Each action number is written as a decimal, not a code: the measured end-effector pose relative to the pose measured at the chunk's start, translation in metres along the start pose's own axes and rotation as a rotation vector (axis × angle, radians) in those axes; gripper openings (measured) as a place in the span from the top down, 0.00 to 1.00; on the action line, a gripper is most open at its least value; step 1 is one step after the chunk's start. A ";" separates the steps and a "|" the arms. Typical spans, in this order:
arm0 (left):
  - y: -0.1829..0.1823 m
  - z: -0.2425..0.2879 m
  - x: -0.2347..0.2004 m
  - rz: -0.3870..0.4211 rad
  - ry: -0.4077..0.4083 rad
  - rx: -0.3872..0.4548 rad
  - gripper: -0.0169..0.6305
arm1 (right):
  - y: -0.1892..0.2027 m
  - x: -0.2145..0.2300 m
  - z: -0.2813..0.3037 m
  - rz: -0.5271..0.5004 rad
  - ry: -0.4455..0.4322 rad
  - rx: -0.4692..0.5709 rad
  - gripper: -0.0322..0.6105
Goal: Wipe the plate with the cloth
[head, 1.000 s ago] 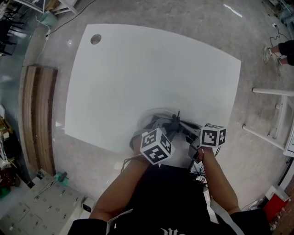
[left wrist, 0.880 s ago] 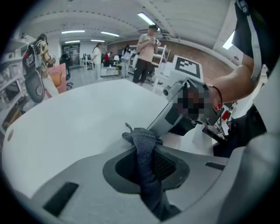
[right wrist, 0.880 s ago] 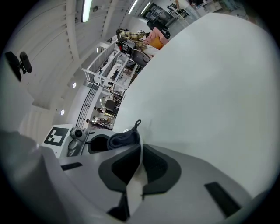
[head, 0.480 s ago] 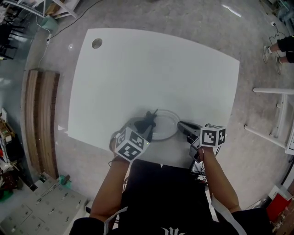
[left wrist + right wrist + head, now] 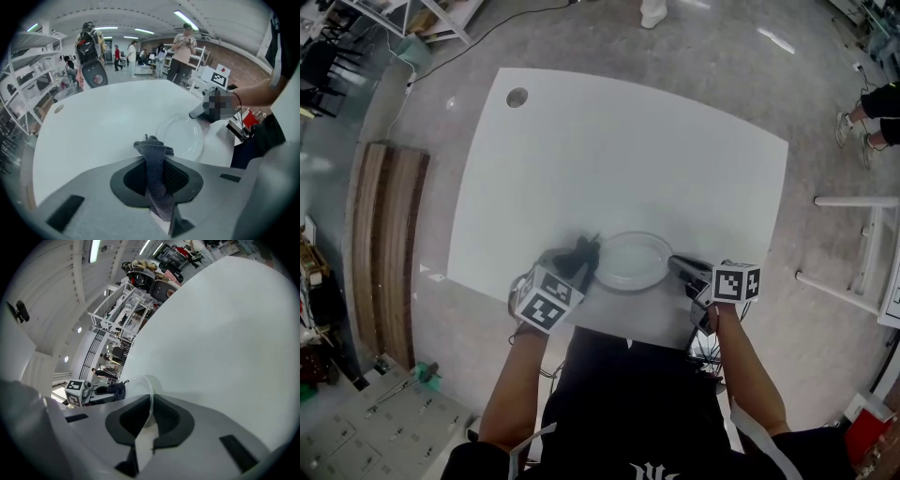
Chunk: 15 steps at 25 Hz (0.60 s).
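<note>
The clear plate (image 5: 628, 260) lies on the white worktop (image 5: 628, 141), near its front edge. The right gripper (image 5: 151, 401) has its jaws clamped on the plate's right rim. The left gripper (image 5: 157, 164) has its jaws closed on the dark grey cloth (image 5: 152, 150), which is bunched upright between them. The cloth sits just beside the plate's left rim.

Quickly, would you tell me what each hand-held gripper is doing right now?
The left hand-held gripper is closed on the cloth.
The right hand-held gripper is closed on the plate, at its rim.
</note>
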<state>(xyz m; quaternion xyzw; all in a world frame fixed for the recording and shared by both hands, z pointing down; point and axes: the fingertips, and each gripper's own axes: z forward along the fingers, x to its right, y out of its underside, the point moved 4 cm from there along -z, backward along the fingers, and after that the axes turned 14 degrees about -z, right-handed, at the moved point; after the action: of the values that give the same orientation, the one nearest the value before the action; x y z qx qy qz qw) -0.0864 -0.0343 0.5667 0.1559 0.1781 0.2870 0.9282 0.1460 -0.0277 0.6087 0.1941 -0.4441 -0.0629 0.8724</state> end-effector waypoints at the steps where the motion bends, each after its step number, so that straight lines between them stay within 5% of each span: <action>1: 0.003 -0.004 -0.004 -0.008 -0.007 -0.001 0.90 | 0.000 -0.001 0.000 0.002 -0.002 0.001 0.92; 10: 0.008 -0.060 -0.019 -0.088 0.004 0.078 0.90 | -0.003 -0.010 -0.003 0.031 0.011 0.025 0.86; 15: 0.006 -0.083 0.003 -0.113 0.070 0.145 0.90 | 0.008 -0.002 -0.047 0.157 -0.003 0.214 0.85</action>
<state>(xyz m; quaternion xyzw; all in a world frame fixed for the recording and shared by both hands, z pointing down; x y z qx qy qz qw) -0.1218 -0.0119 0.4943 0.2023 0.2394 0.2260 0.9223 0.1820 -0.0067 0.5851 0.2505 -0.4634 0.0529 0.8484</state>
